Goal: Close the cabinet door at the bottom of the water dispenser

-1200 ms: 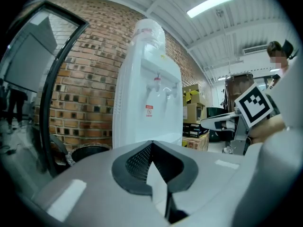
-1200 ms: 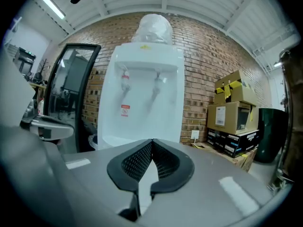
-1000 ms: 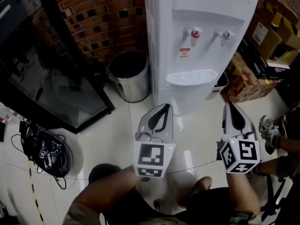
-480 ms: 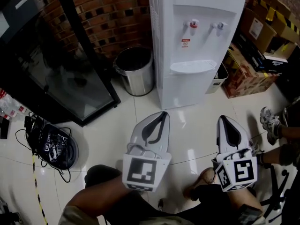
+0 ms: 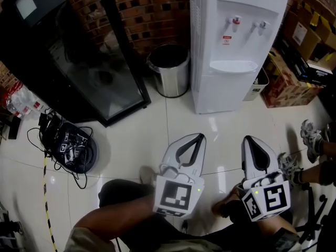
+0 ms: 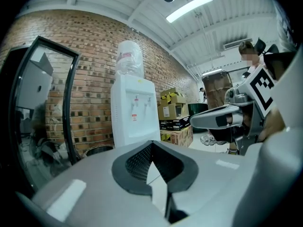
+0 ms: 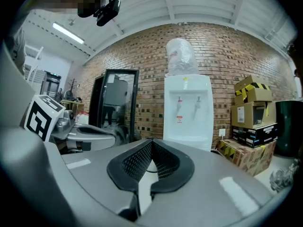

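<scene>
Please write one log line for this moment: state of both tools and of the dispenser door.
left tool: shut, empty | right tool: shut, empty | white floor-standing water dispenser: apart from both tools | bottom cabinet door: looks closed

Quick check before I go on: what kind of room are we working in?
Probably a storeroom or workshop corner: a bare brick wall, and stacked cardboard boxes beside the water dispenser.

Fluorescent ceiling tubes (image 6: 189, 6) light the room evenly, throwing soft glare patches on the glossy floor tiles (image 5: 215, 124) in the dimmer head view. Both gripper views bow heavily toward dark, vignetted corners, and the foreground nearest each lens is soft.
</scene>
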{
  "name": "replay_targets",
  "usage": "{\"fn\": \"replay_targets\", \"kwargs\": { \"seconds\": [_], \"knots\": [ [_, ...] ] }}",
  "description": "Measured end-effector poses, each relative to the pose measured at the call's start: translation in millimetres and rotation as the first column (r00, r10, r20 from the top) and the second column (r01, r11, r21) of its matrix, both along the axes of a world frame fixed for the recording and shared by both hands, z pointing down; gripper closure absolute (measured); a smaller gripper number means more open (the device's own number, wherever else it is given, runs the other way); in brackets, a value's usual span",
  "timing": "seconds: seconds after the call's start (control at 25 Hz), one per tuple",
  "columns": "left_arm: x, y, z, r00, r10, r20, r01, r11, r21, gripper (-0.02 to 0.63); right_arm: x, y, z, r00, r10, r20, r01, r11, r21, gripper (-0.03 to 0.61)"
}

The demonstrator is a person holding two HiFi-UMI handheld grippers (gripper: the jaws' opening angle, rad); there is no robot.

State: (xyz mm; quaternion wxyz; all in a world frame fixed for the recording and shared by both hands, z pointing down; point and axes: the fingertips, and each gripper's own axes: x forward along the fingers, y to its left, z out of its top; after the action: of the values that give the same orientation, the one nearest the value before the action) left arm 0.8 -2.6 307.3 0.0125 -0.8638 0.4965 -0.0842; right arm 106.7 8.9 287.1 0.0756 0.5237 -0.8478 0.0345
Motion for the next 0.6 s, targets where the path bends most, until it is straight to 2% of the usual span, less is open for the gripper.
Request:
{"fn": "replay_targets", "kwargs": {
  "seconds": [0.28, 0.6],
  "knots": [
    [-5, 6, -3, 0.999, -0.029, -0.023, 0.029, 1.0, 0.009, 0.614, -3, 8, 14, 0.999, -0.006, -0.032, 0.005, 0.999, -0.042, 0.581],
    [-4, -4, -4, 0.997, -0.05, -0.052, 0.05, 0.999, 0.002, 0.614, 0, 3, 5, 1.0, 0.003, -0.009, -0.003, 1.0, -0.023, 0.581]
  ]
}}
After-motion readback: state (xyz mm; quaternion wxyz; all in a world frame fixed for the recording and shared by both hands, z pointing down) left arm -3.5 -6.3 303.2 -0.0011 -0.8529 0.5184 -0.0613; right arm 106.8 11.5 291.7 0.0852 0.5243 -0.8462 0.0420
